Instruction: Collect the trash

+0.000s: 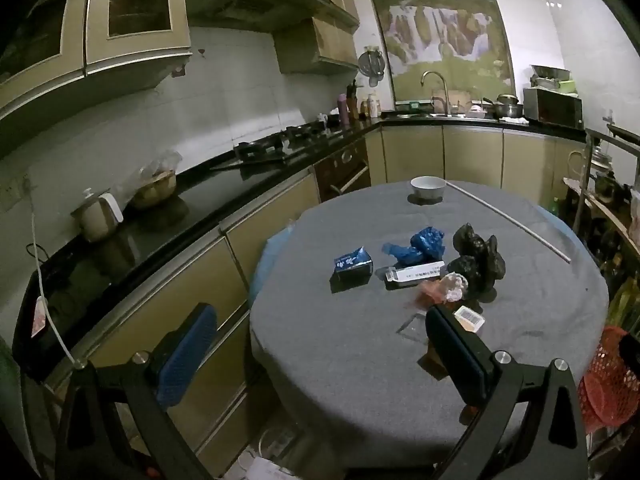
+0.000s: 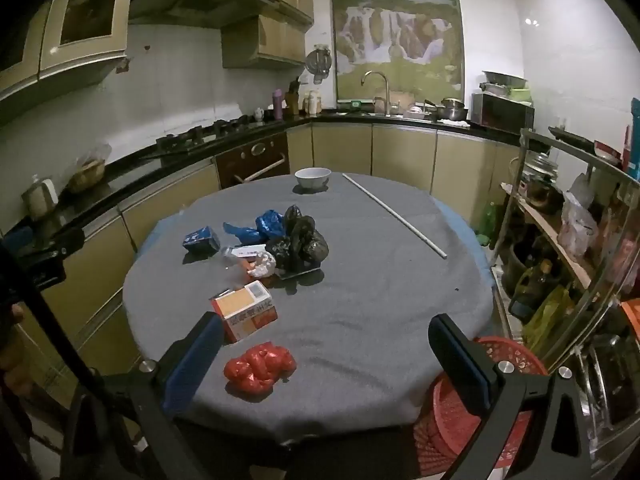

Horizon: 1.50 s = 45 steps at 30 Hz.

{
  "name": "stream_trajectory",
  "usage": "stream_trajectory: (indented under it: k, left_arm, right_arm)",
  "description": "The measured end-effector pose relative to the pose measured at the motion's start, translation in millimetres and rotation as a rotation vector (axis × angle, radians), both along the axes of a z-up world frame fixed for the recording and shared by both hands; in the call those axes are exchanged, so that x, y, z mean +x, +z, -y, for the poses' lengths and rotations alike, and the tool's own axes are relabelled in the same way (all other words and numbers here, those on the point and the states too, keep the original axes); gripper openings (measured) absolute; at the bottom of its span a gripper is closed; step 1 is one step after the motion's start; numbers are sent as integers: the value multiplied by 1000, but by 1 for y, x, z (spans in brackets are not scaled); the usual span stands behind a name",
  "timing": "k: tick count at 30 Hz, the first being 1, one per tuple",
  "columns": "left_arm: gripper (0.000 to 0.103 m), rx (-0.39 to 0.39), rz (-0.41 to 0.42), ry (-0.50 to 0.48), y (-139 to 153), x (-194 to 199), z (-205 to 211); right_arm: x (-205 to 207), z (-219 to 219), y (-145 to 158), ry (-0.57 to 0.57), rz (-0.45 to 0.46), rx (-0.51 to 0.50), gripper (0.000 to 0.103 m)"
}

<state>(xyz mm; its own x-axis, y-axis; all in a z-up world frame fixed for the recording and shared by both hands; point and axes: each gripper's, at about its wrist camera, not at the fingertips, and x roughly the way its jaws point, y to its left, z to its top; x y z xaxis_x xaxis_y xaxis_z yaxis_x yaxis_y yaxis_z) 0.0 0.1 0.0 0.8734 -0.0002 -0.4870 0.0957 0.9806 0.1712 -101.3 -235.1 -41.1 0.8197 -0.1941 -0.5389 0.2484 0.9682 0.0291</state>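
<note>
Dim kitchen, round grey-clothed table [image 2: 360,300]: both tongs, left gripper [image 1: 320,356] and right gripper [image 2: 332,364], are held wide apart and empty, trash is clustered centrally, a crumpled red plastic wrapper [image 2: 258,368] at seven o'clock, likely taken first for the red mesh basket [image 2: 452,408].

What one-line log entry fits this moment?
left gripper: open | right gripper: open | crumpled red plastic bag: on table | red mesh basket: beside table
</note>
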Motion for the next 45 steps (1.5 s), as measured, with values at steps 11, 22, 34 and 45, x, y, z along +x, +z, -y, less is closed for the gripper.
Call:
stream_trajectory:
  k: [11, 22, 34, 45]
  left_arm:
    - [103, 14, -17, -32, 0, -5, 6]
    - [103, 81, -36, -52, -4, -6, 20]
    - [103, 42, 3, -54, -4, -11, 21]
    - [103, 37, 1, -53, -6, -10, 21]
  right_arm:
    - [-4, 7, 1, -28, 4, 10, 103]
    - [-7, 11, -4, -41, -2, 22, 103]
    - [-9, 10, -3, -52, 6, 11, 103]
    - [-9, 8, -3, -45, -1, 12, 103]
